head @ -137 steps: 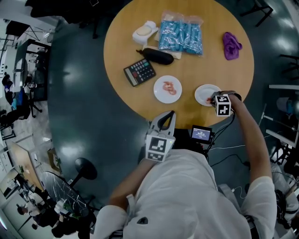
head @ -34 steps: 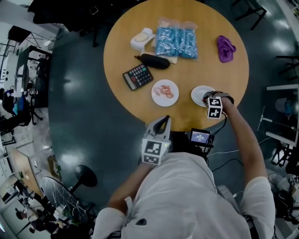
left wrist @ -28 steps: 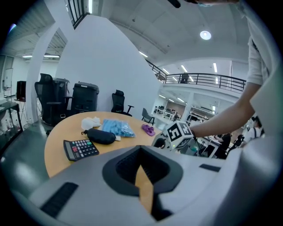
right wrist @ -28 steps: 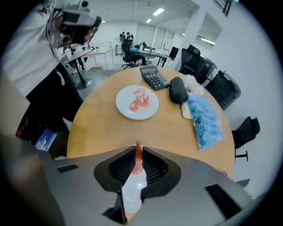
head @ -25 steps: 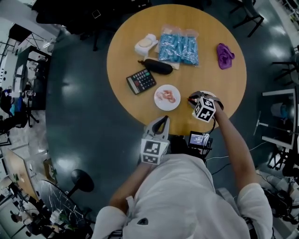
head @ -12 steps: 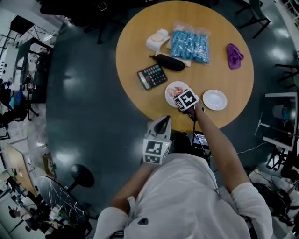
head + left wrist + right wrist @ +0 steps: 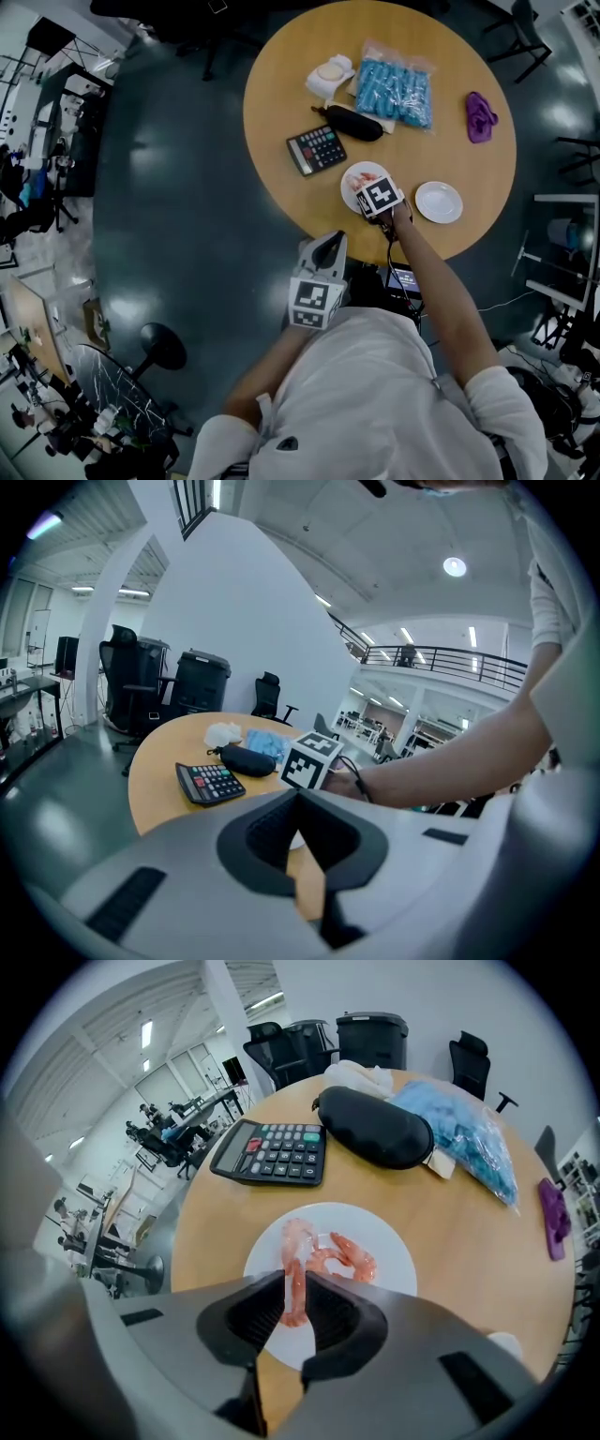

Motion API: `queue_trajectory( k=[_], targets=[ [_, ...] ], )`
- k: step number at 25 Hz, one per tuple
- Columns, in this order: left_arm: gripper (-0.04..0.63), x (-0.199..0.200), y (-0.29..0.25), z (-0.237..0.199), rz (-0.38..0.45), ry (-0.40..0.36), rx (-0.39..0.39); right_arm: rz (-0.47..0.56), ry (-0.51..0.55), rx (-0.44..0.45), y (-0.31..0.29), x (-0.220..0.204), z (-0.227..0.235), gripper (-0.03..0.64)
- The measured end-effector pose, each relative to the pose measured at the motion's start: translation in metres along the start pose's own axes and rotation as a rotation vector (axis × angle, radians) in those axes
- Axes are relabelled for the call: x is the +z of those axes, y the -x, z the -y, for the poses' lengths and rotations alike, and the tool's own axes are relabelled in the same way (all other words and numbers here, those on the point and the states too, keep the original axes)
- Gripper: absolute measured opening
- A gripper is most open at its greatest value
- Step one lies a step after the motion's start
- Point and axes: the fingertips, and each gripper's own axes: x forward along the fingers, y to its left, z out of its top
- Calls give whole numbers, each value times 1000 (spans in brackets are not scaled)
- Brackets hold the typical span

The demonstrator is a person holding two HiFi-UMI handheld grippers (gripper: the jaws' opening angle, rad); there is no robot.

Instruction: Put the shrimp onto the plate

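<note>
The left gripper point(image 7: 330, 246) is hanging off the near edge of the round wooden table point(image 7: 281, 75), above the dark floor point(image 7: 169, 187). Its jaws are sitting closed tip to tip, with nothing between them.

On the table's left part, a calculator point(image 7: 316, 150) is lying flat. Behind it, a black pouch point(image 7: 353, 123) is lying on its side, and a white bundle point(image 7: 330, 77) is resting farther back. A blue bag point(image 7: 394, 92) is lying just to the right of the pouch and the bundle.

Near the table's front edge, a white plate point(image 7: 384, 1241) is sitting just right of the calculator. The right gripper point(image 7: 293, 1283) is hovering over the near side of this plate. Its jaws are clamping a shrimp point(image 7: 292, 1288) by its lower part, and the free end is curling forward over the plate. The views are not showing whether that end is touching the plate. A second shrimp point(image 7: 352, 1258) is lying on the plate, just beside the held one.

To the right, a second, empty plate point(image 7: 439, 202) is sitting near the first, apart from it. A purple cloth point(image 7: 482, 111) is lying toward the table's far right edge.
</note>
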Motion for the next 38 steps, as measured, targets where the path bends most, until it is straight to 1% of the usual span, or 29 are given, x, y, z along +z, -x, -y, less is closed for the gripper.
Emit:
queue_trajectory(
  k=[2, 5, 7, 8, 9, 10, 13, 16, 20, 25, 27, 28, 30, 32, 34, 38],
  targets=[
    [6, 1, -1, 1, 2, -7, -2, 15, -6, -1, 3, 2, 1, 86],
    [6, 1, -2, 5, -2, -8, -6, 29, -10, -6, 11, 3, 3, 87],
    [6, 4, -3, 10, 3, -9, -12, 70, -20, -10, 24, 2, 6, 86],
    [6, 5, -3, 12, 4, -14, -14, 109, -29, -12, 34, 3, 9, 86],
    [6, 5, -4, 14, 4, -20, -16, 161, -40, -16, 47, 4, 11, 84],
    [6, 5, -5, 16, 3, -28, -18, 223, -48, -20, 62, 4, 13, 65],
    [6, 7, -9, 25, 5, -53, -29, 437, -63, -38, 119, 3, 18, 35],
    [6, 16, -12, 37, 14, -73, -49, 618, -90, -97, 182, -11, 24, 30],
    [6, 37, -13, 53, 50, -115, -66, 833, -117, -183, 261, -34, 28, 29],
    [6, 69, -7, 72, 110, -152, -64, 1089, -75, -296, 345, -67, 10, 29],
    [6, 78, -2, 82, 144, -163, -56, 1197, -68, -334, 369, -83, -3, 30],
    [6, 79, -1, 86, 157, -166, -51, 1233, -76, -339, 374, -91, -10, 31],
    [6, 74, -1, 91, 157, -167, -46, 1252, -106, -317, 368, -105, -21, 31],
    [6, 66, -3, 93, 139, -163, -51, 1223, -113, -289, 353, -113, -30, 29],
    [6, 63, -5, 93, 133, -159, -49, 1210, -103, -275, 349, -115, -31, 29],
    [6, 62, -5, 97, 137, -149, -42, 1200, -115, -251, 348, -117, -27, 17]
  ],
)
